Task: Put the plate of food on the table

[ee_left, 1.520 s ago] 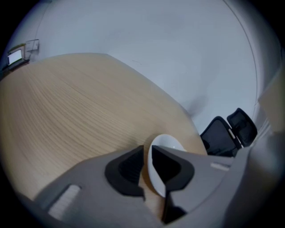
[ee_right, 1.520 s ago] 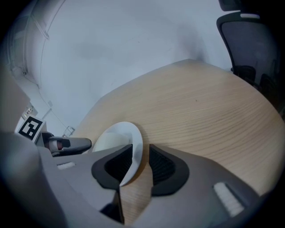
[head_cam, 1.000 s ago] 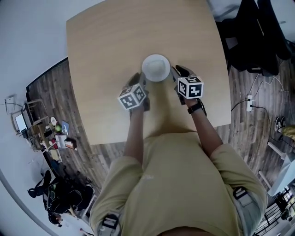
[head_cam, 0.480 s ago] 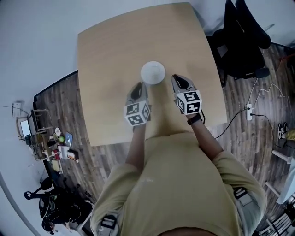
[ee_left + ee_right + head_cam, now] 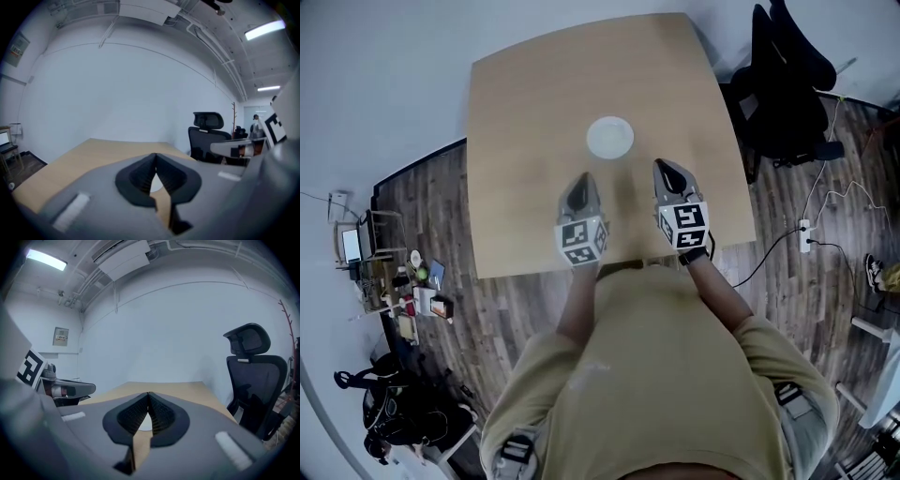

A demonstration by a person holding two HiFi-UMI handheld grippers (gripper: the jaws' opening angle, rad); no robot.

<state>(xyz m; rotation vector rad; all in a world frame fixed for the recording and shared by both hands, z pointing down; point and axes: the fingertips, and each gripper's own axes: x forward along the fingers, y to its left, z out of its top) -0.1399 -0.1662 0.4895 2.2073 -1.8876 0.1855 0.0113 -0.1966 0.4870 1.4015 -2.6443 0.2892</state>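
Seems light, stiff, breakable; best to pinch the plate (image 5: 609, 137) at left and right rims. On its near side, left gripper (image 5: 579, 185) and right gripper (image 5: 667, 170) clenched empty.

Black office chair (image 5: 786, 94) on wood floor (image 5: 420, 202)

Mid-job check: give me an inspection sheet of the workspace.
Surface: wooden table, holding only the plate.
Job's things: white plate resting on the table; contents too small to tell.
Clutter: nothing seen on the table.
Tools: left tool and right tool both shut, empty, short of the plate.
Cables: cable and power strip on the floor at right.
Surroundings: black office chair at right; small items on the floor at left.
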